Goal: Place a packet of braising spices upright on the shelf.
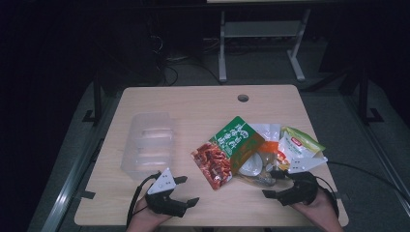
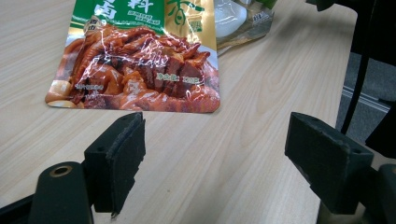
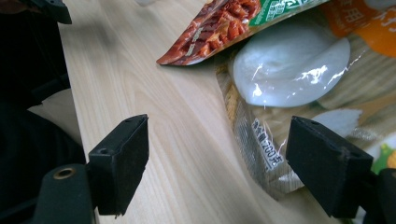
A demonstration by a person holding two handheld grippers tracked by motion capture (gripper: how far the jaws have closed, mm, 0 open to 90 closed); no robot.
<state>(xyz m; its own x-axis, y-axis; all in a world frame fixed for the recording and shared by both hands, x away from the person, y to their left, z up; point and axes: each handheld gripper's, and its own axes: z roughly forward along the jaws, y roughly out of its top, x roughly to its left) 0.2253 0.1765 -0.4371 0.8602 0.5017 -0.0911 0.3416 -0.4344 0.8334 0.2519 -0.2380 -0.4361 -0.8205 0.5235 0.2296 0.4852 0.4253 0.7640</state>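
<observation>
With both the left gripper [image 1: 186, 190] and the right gripper [image 1: 274, 184] held wide and empty near the table's front edge, an approach is judged underway toward the red-and-green snack pouch [image 1: 227, 150] (lying atop the packet pile, mid-table), which must next be straddled.

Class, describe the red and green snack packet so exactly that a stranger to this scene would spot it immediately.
Start at the wooden table and look right of the clear plastic container, to the heap of food packets near the front edge. The red and green snack packet lies at the heap's left, overlapping the others. Unlike its pale, transparent neighbours, it has a green top with white lettering and a glossy picture of red braised meat.
</observation>
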